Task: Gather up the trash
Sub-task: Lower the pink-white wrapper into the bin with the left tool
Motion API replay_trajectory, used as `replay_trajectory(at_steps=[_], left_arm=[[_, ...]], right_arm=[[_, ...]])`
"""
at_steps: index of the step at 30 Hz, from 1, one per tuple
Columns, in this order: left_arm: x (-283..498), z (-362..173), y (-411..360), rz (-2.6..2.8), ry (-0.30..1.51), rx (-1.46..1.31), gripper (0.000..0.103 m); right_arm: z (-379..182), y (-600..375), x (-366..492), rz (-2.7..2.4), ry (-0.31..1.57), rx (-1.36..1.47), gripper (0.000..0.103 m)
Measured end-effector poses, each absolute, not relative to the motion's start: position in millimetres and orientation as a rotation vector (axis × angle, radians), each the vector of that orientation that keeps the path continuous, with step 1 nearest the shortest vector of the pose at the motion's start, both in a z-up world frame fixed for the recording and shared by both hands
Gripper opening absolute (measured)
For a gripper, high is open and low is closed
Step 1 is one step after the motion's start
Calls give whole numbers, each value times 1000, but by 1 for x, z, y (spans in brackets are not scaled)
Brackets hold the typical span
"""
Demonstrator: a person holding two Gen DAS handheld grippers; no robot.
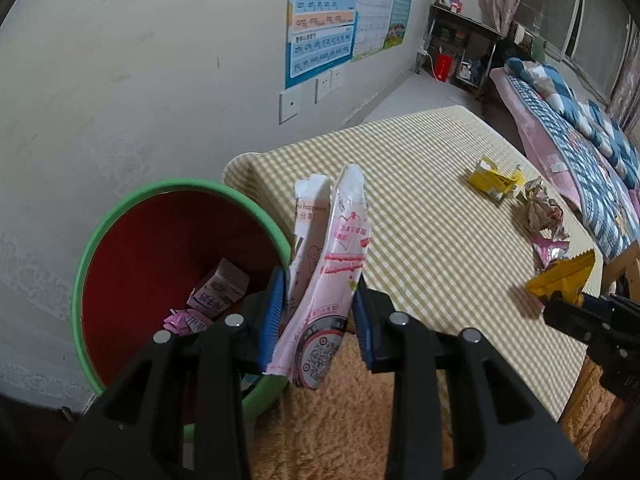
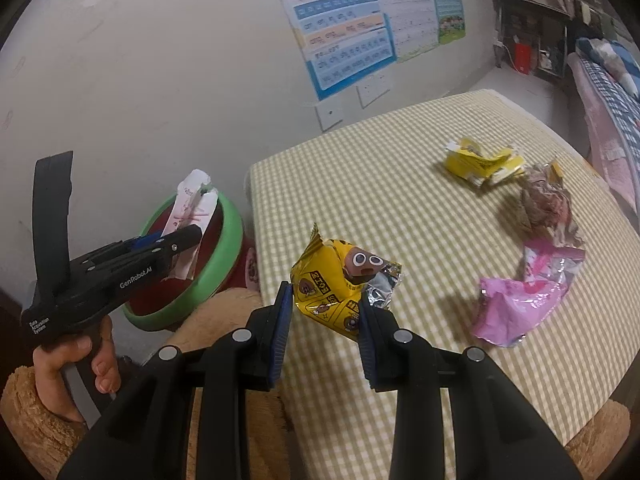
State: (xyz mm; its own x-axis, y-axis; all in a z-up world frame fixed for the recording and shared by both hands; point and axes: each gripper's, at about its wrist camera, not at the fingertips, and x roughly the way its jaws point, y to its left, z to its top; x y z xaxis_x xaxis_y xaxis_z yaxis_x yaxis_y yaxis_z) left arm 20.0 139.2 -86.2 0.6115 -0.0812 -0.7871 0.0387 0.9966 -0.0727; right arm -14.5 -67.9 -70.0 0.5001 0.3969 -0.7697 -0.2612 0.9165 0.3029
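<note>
My left gripper (image 1: 318,306) is shut on a pink and white wrapper (image 1: 332,256) and holds it beside the rim of the green bin with a red inside (image 1: 120,224); it also shows in the right wrist view (image 2: 188,240). The bin holds a small carton (image 1: 218,294) and pink scraps. My right gripper (image 2: 326,312) is shut on a yellow snack wrapper (image 2: 336,280) just above the checked table (image 2: 400,168); that wrapper also shows in the left wrist view (image 1: 562,276).
On the table lie a crushed yellow carton (image 2: 480,160), a crumpled paper wad (image 2: 544,204) and a pink foil wrapper (image 2: 524,296). A bed (image 1: 580,128) stands to the right, a wall with posters (image 1: 320,20) behind.
</note>
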Motion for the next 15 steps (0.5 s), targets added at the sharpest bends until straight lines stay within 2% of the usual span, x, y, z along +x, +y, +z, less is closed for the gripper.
replay_trajectory(at_steps=[15], left_arm=[[-4,-92,211,80,916,-107,31]], right_arm=[[-81,-6,3,536,1045,133,30]])
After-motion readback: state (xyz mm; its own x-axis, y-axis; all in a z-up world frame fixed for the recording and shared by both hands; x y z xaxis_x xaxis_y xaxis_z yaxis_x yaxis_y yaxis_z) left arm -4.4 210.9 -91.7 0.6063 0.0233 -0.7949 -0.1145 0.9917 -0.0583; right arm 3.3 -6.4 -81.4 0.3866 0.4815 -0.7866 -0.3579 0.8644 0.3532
